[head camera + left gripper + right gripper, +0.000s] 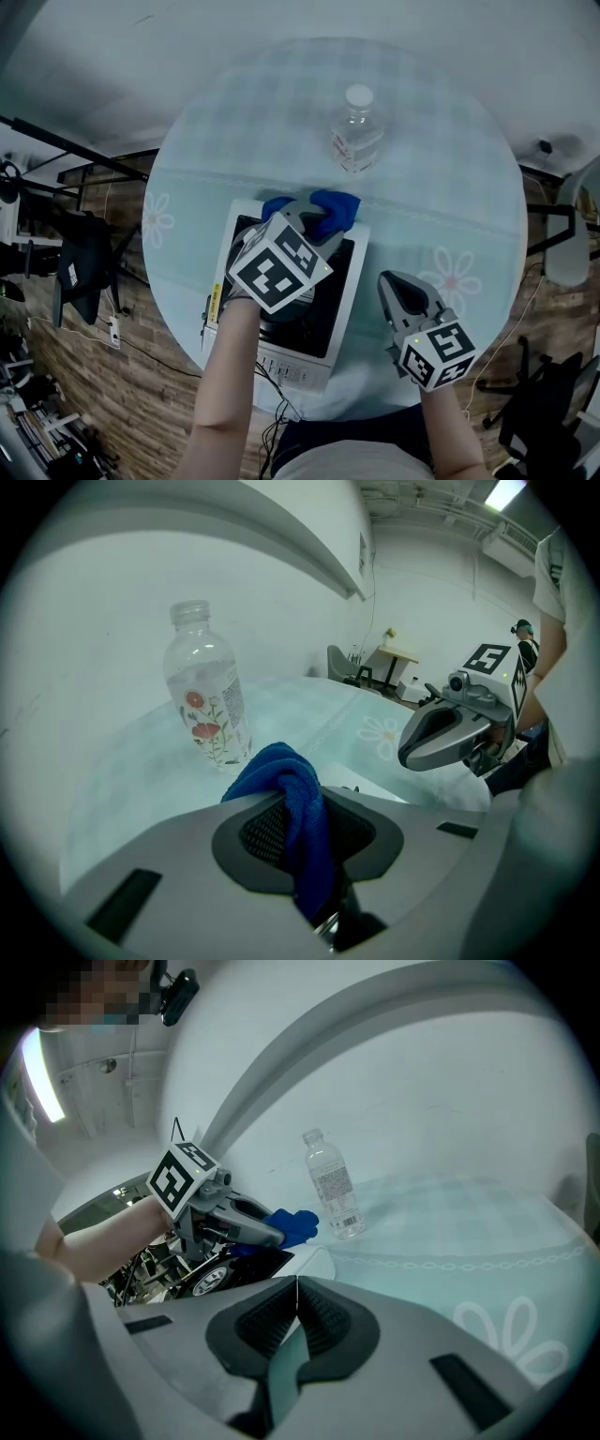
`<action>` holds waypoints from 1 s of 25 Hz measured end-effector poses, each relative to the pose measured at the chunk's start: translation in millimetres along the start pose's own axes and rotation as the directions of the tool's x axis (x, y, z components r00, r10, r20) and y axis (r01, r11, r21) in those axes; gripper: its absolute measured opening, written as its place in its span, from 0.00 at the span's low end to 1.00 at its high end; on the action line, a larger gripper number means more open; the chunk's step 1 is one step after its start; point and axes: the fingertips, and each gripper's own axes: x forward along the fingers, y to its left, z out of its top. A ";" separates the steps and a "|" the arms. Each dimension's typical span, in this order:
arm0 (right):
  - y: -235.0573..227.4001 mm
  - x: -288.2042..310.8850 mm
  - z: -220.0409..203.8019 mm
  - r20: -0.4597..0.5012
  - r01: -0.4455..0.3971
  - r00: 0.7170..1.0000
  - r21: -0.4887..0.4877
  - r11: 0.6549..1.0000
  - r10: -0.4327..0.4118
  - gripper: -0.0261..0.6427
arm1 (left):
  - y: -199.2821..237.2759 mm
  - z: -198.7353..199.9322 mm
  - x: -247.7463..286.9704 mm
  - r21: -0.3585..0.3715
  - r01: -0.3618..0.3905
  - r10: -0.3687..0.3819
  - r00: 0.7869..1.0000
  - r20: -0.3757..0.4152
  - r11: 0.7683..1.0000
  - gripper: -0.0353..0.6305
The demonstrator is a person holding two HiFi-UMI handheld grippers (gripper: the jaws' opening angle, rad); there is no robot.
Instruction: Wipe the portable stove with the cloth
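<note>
At the far edge of the white-and-black portable stove [330, 302] a blue fabric cloth [336, 207] is clamped between the left gripper's [310, 217] jaws; the right gripper's [397, 286] jaws are pressed together, empty.

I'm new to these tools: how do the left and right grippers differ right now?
The left gripper clamps the blue cloth; the right gripper is shut on nothing. The left sits over the stove, at its far edge; the right hangs beside it, over the table. Both are hand-held.
</note>
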 end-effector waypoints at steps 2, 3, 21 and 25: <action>2.1 1.9 -0.1 0.001 0.002 1.000 0.002 1.000 -0.002 0.07 | 4.2 -4.3 -2.4 -0.001 -0.010 0.010 1.000 -0.004 1.000 0.18; 3.3 3.1 0.4 0.002 0.002 1.000 0.001 1.000 -0.002 0.07 | 6.3 -6.4 -3.6 0.000 -0.015 0.015 1.000 -0.008 1.000 0.18; 37.6 19.0 15.4 0.033 0.006 0.999 -0.038 0.999 -0.005 0.07 | 38.5 -29.2 -23.4 -0.025 -0.109 0.109 0.994 -0.005 0.994 0.18; 42.4 20.6 16.6 0.033 0.012 0.999 -0.043 0.999 -0.010 0.07 | 48.4 -27.4 -25.7 -0.044 -0.139 0.139 0.990 0.014 0.989 0.18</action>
